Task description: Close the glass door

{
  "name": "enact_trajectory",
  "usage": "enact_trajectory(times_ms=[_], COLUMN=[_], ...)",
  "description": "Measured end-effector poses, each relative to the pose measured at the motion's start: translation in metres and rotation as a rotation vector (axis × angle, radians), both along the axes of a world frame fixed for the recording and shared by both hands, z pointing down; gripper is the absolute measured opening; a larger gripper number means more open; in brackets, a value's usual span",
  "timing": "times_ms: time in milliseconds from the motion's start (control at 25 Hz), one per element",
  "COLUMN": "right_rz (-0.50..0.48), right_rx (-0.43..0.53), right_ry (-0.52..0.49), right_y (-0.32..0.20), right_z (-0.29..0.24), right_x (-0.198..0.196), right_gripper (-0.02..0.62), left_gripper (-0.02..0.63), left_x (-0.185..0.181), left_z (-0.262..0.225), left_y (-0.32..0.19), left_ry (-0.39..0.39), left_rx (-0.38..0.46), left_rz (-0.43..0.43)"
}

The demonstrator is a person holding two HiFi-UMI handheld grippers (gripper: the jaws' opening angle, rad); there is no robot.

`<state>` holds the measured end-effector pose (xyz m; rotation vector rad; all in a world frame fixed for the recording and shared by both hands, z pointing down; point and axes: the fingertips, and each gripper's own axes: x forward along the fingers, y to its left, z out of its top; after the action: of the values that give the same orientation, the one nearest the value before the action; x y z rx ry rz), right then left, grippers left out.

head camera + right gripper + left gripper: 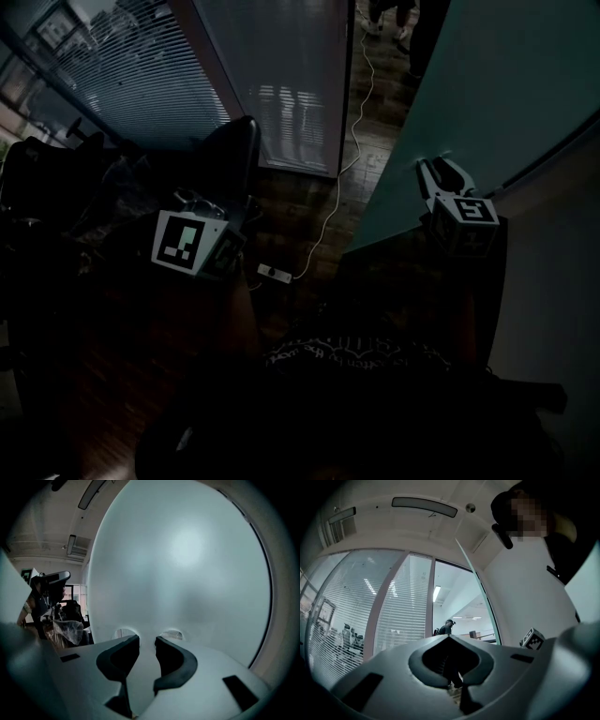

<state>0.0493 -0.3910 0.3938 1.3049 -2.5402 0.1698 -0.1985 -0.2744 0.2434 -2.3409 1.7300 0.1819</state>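
The frosted, teal-tinted glass door (441, 103) stands open at an angle on the right of the head view. It fills the right gripper view (187, 573). My right gripper (441, 165) points at the door's face near its lower edge, its jaws a narrow gap apart (147, 640) and close to the glass with nothing between them. My left gripper (195, 202) hangs on the left, away from the door, jaws shut on nothing (450, 637). From the left gripper view the door's edge (478, 585) shows as a thin green line beside the open doorway.
A white cable (352, 141) runs across the dark wood floor to a power strip (274, 273) in the doorway. A black office chair (230, 155) stands by the blind-covered glass partition (141, 84). A person (447, 627) stands beyond the doorway. A white wall (553, 281) lies to the right.
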Motion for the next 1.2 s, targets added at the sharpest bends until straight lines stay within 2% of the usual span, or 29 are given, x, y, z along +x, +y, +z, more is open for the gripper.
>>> enact_trajectory(times_ms=[280, 520, 760, 1200], right_rz=[-0.005, -0.006, -0.015, -0.007], right_rx=[-0.018, -0.019, -0.019, -0.033], right_ry=[0.01, 0.011, 0.017, 0.017], right_y=[-0.05, -0.073, -0.094, -0.142], right_z=[-0.005, -0.005, -0.01, -0.013], right_x=[-0.034, -0.048, -0.063, -0.09], right_gripper=[0.107, 0.106, 0.106, 0.106], left_gripper=[0.002, 0.002, 0.002, 0.002], left_x=[-0.03, -0.044, -0.053, -0.074], left_z=[-0.013, -0.01, -0.024, -0.02], left_y=[-0.053, -0.076, -0.097, -0.141], left_ry=[-0.001, 0.002, 0.0, -0.005], left_rx=[0.004, -0.005, 0.025, -0.006], left_rz=[0.004, 0.0, 0.003, 0.022])
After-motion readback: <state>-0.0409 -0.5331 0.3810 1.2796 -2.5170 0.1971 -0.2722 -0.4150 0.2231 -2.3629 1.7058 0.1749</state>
